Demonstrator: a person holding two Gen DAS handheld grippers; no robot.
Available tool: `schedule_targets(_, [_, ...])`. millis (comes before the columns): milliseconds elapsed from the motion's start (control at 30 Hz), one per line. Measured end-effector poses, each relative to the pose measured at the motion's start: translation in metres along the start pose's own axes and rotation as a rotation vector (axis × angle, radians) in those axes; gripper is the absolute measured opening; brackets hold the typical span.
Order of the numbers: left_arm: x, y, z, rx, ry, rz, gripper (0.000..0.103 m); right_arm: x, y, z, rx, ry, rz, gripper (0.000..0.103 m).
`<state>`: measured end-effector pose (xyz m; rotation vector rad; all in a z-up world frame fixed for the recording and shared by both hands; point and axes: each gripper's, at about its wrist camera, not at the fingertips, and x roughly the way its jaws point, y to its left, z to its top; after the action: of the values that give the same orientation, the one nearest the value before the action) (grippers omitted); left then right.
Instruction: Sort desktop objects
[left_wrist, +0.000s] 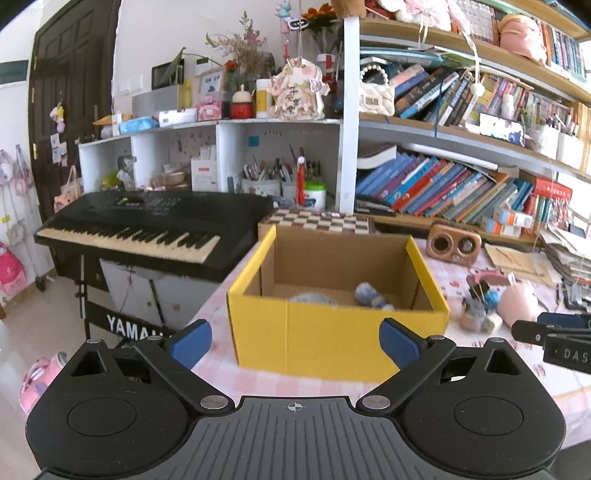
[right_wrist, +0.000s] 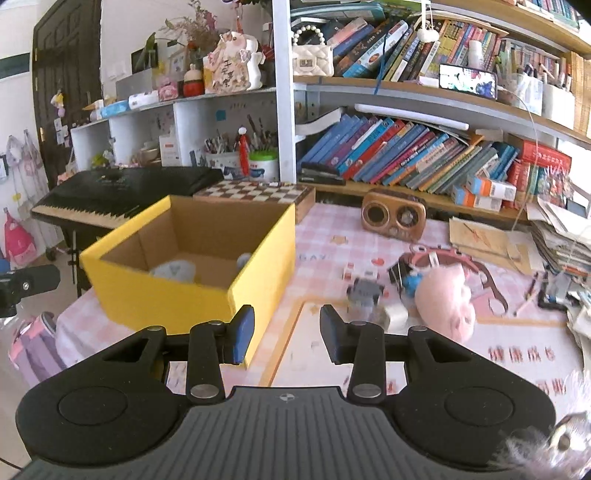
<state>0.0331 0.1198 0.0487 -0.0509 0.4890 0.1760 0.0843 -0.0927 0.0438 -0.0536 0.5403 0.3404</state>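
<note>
Looks partway done, maybe a third. The box (left_wrist: 338, 332) already has at least two grey-blue soft bits on its floor, blurry, can't say what exactly. Still out on the table (right_wrist: 325, 236): a pink head-shaped toy (right_wrist: 445, 299), a small grey robot-ish toy (right_wrist: 364, 293), a white roll (right_wrist: 395, 315) touching it, plus a blue-and-black bit (right_wrist: 406, 278) behind. The speaker (right_wrist: 393, 214) and chessboard (right_wrist: 255, 192) sit near the shelf, maybe not part of the sort.

Left gripper (left_wrist: 295, 343): jaws spread wide, nothing in them, pointed straight at the box front wall, box just ahead.

Right gripper (right_wrist: 286, 338): jaws parted but narrower, also empty. Box corner is just to its left; the grey toy and roll lie ahead & slightly right, near but not between the pads. My guess: the right one goes for the grey toy next.
</note>
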Motion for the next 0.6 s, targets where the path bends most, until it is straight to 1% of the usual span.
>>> schedule_targets(133, [-0.011, 0.0, -0.014, 0.005, 0.023, -0.007, 0.099, -0.01, 0.008, -0.02, 0.003, 0.023, -0.001, 0.037])
schedule_targets(367, [-0.023, -0.002, -0.031, 0.02, 0.05, -0.02, 0.099, -0.022, 0.023, -0.043, -0.014, 0.048, 0.018, 0.039])
schedule_targets(600, [-0.032, -0.009, -0.05, 0.048, 0.082, -0.039, 0.099, -0.032, 0.035, -0.065, -0.027, 0.095, 0.032, 0.043])
